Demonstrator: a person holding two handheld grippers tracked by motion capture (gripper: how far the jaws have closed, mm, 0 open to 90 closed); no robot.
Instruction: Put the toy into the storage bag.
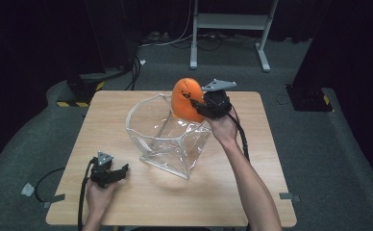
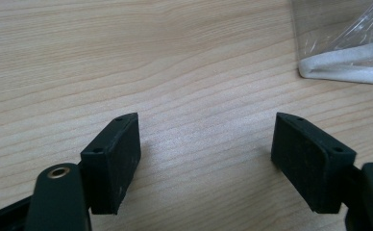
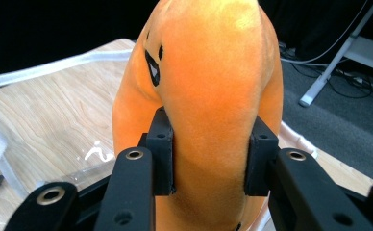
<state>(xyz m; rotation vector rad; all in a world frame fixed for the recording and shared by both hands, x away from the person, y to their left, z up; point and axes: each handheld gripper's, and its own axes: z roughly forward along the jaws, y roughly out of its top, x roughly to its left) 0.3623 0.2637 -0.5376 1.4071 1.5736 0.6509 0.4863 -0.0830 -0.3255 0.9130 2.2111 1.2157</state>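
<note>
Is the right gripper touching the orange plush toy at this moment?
Touching. In the right gripper view, both pads of the right gripper press into the sides of the orange plush toy, and the soft fabric bulges around them.

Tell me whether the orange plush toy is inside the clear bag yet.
Not fully: the orange plush toy, clamped in the right gripper, stands above the clear bag's open rim.

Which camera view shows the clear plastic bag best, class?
The high view: the whole clear plastic bag stands open on the table. The left gripper view catches one white-edged corner; the right gripper view shows its rim behind the orange plush toy.
</note>
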